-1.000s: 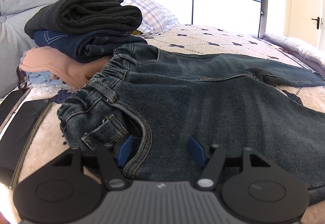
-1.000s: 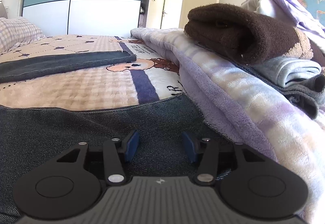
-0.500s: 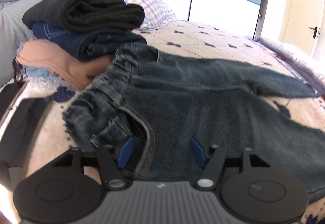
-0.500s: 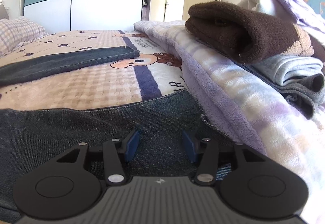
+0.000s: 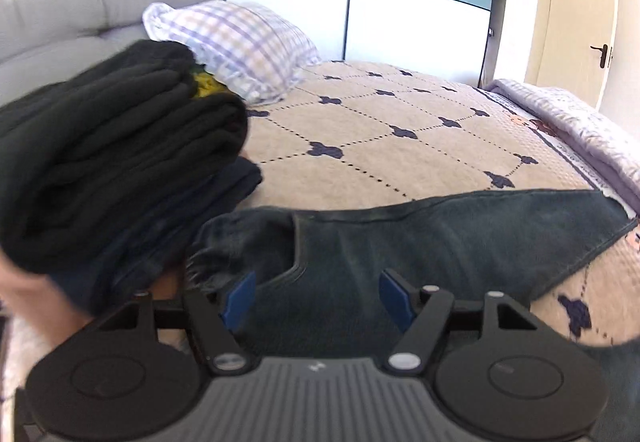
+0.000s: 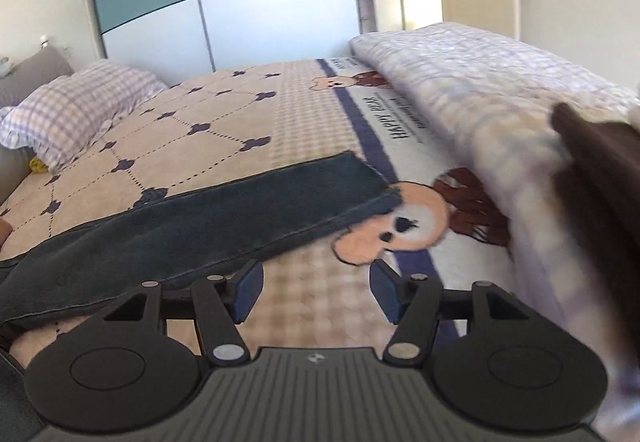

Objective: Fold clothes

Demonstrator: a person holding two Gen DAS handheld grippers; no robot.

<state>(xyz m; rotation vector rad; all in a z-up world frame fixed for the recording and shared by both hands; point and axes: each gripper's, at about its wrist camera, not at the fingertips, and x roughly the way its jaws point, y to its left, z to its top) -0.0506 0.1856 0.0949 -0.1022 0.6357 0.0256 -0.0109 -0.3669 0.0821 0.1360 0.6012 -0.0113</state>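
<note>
Jeans [image 5: 420, 242] dark denim, spread flat on bed [image 5: 400, 145].

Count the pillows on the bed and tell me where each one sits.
1. The checked pillow lies at the head of the bed, against the grey headboard, just behind the black folded garment. That stack may hide others.

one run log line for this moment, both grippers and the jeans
stage: jeans flat on bed | left gripper: open, just widened, over waistband | right gripper: open, just widened, over bedspread beside leg, nothing held
</note>
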